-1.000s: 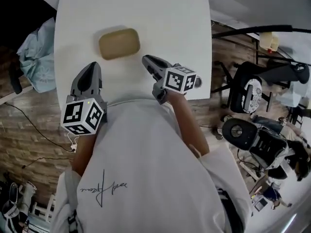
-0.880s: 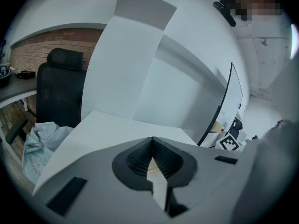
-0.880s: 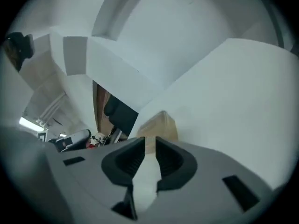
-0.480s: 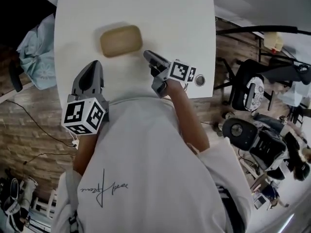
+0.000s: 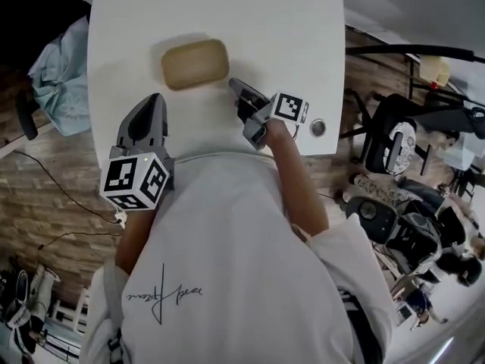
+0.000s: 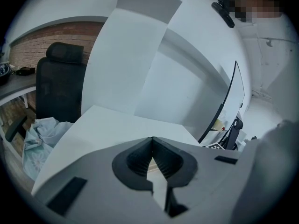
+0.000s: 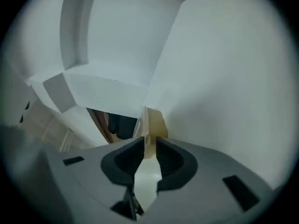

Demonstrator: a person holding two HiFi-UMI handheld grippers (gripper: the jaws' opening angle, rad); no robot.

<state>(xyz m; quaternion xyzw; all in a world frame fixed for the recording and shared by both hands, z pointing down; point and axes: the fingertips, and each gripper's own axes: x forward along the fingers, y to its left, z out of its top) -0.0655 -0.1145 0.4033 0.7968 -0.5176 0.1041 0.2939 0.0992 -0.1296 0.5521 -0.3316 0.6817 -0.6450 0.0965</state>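
A tan, rounded-rectangular dish [image 5: 195, 63] lies on the white table [image 5: 265, 21], toward its far left. My right gripper [image 5: 233, 83] points at the dish's right end from just to its near right. In the right gripper view the jaws [image 7: 149, 141] stand a narrow gap apart with nothing between them, and the dish [image 7: 154, 125] sits just beyond the tips. My left gripper [image 5: 155, 97] hovers over the table's near left edge, short of the dish. Its jaws [image 6: 152, 139] meet at the tips and hold nothing.
A small round metal piece [image 5: 317, 127] lies near the table's right edge. A pale blue cloth [image 5: 57, 82] is draped on a black chair [image 6: 60, 92] left of the table. Office chairs [image 5: 402, 142] stand on the brick-patterned floor at right. A monitor edge [image 6: 229, 101] shows beyond the table.
My right gripper has moved forward toward the tan dish and rolled, so the dish now sits right at its tips. The left gripper has hardly moved.
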